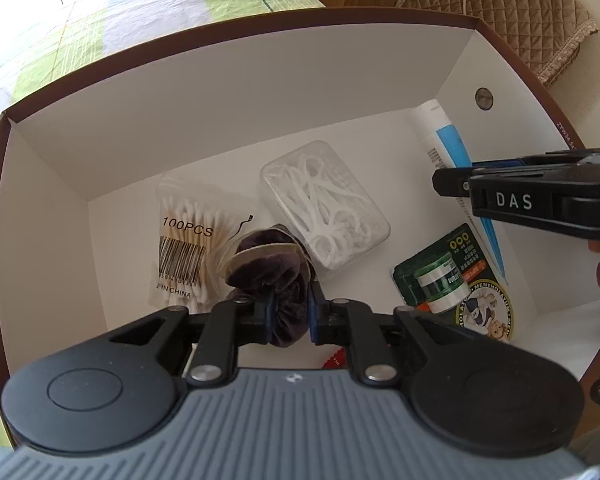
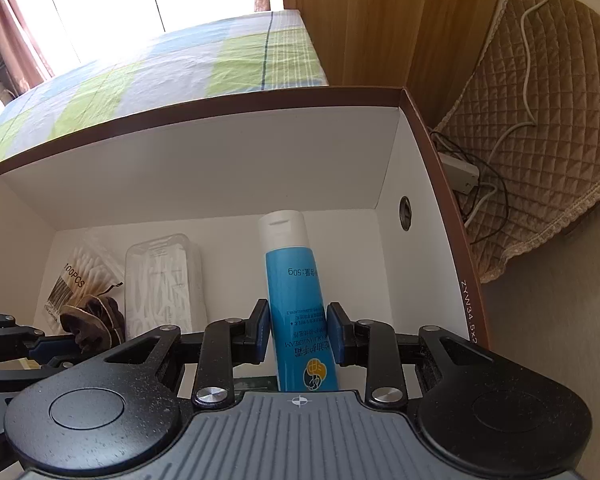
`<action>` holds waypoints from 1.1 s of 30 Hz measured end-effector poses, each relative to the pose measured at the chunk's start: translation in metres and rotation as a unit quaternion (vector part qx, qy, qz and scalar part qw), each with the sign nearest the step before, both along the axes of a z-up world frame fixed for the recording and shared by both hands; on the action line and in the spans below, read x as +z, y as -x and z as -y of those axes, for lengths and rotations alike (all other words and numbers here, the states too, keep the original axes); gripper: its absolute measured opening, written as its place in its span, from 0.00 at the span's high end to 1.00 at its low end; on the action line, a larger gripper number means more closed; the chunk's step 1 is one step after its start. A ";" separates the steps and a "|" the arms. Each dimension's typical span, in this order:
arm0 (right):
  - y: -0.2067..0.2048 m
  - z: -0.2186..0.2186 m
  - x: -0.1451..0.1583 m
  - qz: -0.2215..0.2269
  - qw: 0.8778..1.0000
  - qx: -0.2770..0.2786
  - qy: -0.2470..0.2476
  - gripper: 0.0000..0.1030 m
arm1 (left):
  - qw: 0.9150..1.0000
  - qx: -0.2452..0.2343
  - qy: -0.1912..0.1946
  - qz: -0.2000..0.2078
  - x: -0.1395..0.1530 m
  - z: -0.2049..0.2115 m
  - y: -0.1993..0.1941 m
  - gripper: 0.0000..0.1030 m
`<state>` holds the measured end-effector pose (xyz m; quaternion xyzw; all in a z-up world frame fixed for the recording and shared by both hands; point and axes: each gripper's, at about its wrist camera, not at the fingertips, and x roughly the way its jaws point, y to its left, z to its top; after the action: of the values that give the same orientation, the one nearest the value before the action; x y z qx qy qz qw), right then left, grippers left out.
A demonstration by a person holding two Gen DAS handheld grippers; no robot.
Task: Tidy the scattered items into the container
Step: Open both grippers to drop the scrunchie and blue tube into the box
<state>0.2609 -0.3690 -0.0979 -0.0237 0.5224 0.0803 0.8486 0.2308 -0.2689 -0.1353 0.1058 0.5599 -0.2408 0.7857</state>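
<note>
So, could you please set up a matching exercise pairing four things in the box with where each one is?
Things:
1. scrunchie
2. blue tube
3. cotton swabs
4. green packet

Places:
A. lying at the box's left end
B. between the right tongs
C. gripped in the left tongs
D. flat on the floor, below the right tongs

Pairs: 1-C, 2-B, 3-A, 4-D

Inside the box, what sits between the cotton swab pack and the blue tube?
The clear case of floss picks lies between the cotton swab pack and the blue tube; the right wrist view shows it best.
</note>
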 end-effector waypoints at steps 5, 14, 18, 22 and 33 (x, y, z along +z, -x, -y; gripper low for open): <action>0.000 -0.001 -0.002 -0.005 1.000 0.000 0.000 0.68 | 1.000 0.005 -0.002 -0.004 0.000 -0.001 -0.002 0.78; -0.001 -0.002 0.001 0.000 1.000 0.002 -0.006 0.68 | 1.000 0.017 0.005 -0.004 0.002 -0.004 -0.004 0.46; 0.000 -0.003 0.002 -0.002 1.000 0.004 -0.006 0.68 | 1.000 0.017 0.006 0.001 0.002 -0.005 -0.003 0.38; 0.002 -0.003 0.002 0.000 1.000 0.005 -0.006 0.68 | 1.000 0.011 0.005 0.005 0.002 -0.003 -0.002 0.31; 0.006 -0.008 0.008 0.012 0.999 0.022 -0.029 0.36 | 1.000 0.004 0.010 0.020 0.006 -0.004 0.003 0.12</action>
<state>0.2554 -0.3609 -0.0902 -0.0114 0.5092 0.1141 0.8530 0.2278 -0.2651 -0.1295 0.1008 0.5423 -0.2409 0.7985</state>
